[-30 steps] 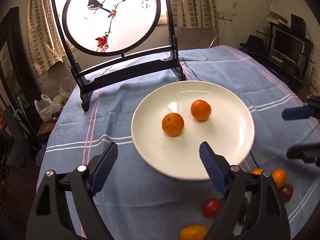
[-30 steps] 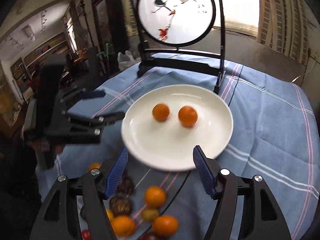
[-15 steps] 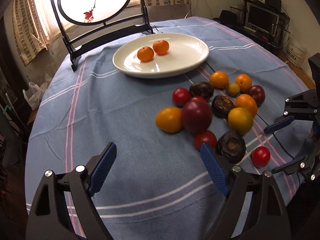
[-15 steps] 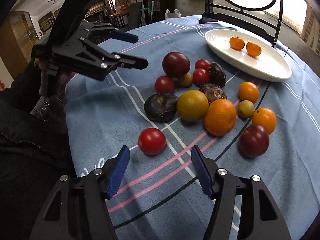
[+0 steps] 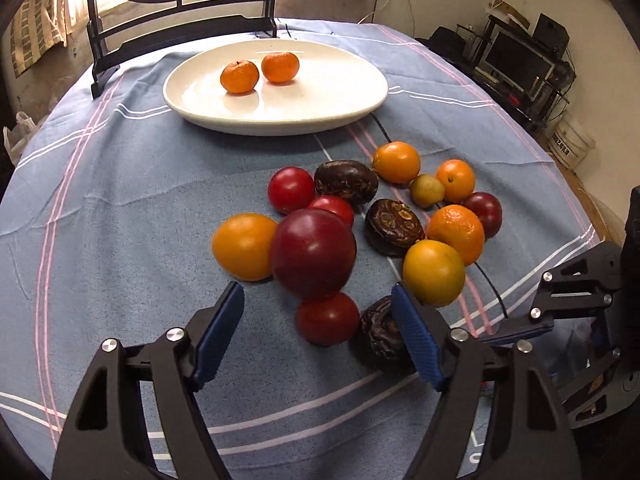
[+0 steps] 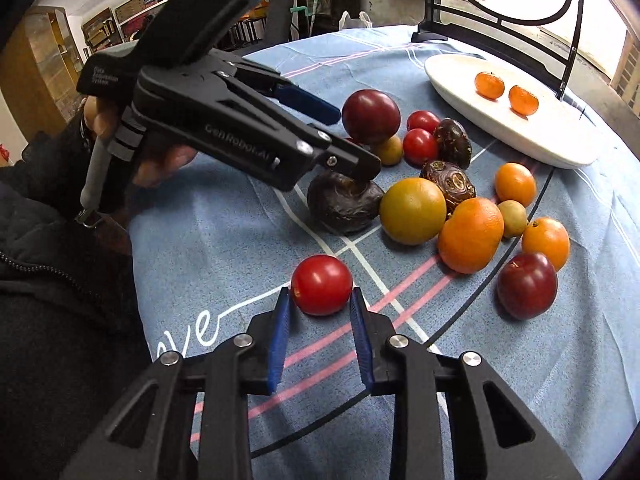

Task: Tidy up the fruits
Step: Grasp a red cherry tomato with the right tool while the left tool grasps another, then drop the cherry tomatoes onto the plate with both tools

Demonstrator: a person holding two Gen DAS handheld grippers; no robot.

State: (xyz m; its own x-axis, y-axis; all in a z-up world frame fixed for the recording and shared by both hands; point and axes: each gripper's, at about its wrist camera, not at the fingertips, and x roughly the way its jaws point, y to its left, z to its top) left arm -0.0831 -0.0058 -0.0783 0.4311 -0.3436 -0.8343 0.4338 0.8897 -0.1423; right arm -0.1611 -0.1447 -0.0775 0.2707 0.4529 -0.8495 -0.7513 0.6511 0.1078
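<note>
Several fruits lie loose on the blue cloth: red tomatoes, oranges, dark plums and brown wrinkled fruits. My right gripper [image 6: 320,302] is shut on a lone red tomato [image 6: 321,285] at the near edge of the pile, both blue pads against its sides. My left gripper [image 5: 316,294] is closing. Another red tomato [image 5: 327,318] sits between its fingers, and the pads are clear of it. A big dark plum [image 5: 313,252] lies just beyond. The white plate [image 5: 360,96] at the back holds two mandarins [image 5: 239,76].
A black stand with a round painted screen [image 5: 180,0] rises behind the plate. A thin black cable [image 5: 486,280] runs across the cloth through the pile. A person's hand and dark sleeve [image 6: 60,280] fill the left of the right wrist view.
Both grippers drew back from over the plate and dropped to the fruit pile. The right jaws closed onto the lone red tomato. The left jaws narrowed around another tomato.
</note>
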